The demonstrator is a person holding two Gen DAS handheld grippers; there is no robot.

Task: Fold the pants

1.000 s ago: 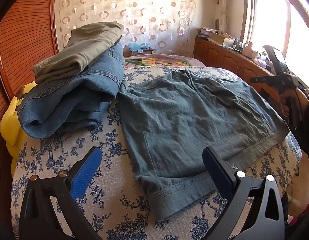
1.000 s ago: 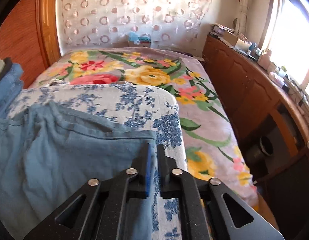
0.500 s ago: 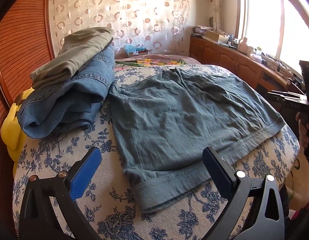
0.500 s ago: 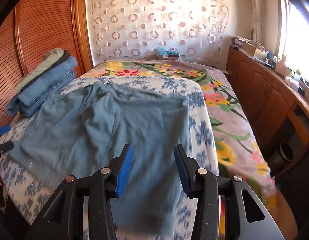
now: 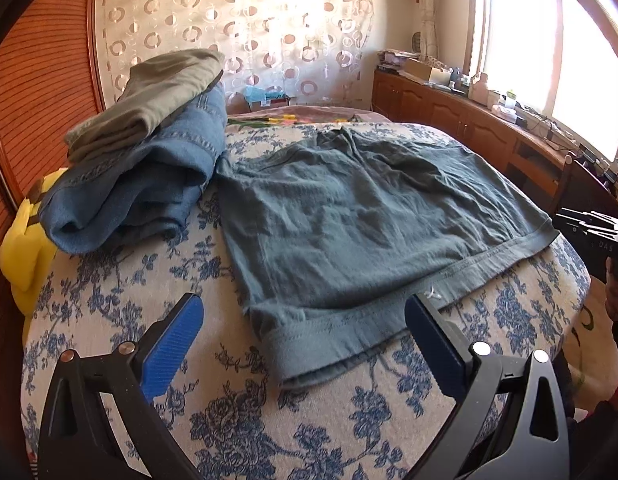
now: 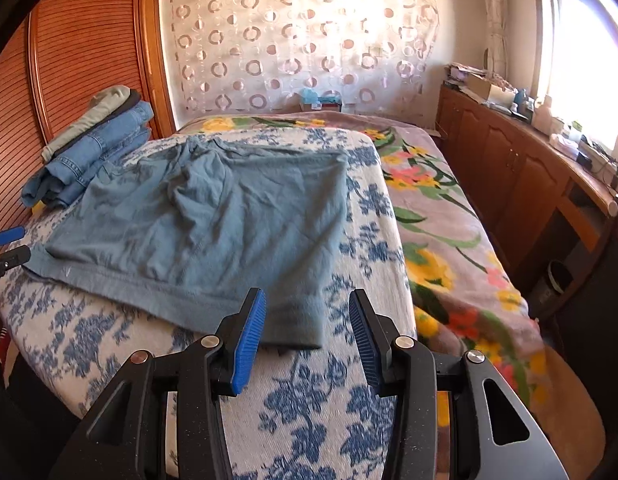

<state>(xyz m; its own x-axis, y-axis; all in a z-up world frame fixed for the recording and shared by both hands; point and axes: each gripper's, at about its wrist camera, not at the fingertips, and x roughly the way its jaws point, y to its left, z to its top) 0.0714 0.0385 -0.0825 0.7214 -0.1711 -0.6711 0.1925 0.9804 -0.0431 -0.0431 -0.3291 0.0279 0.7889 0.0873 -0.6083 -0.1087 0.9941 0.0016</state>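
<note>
Grey-blue pants lie folded flat on the blue-flowered cloth, hem band towards me. They also show in the right wrist view. My left gripper is open and empty, just short of the hem's near left corner. My right gripper is open and empty, just short of the hem's near right corner. The right gripper also shows at the right edge of the left wrist view.
A stack of folded jeans with olive pants on top lies left of the pants. A yellow plush sits at the far left. A floral blanket covers the bed on the right; wooden cabinets line the window wall.
My right gripper opened, let go of the pants and drew back from the cloth. My left gripper drew back a little and stayed open.
</note>
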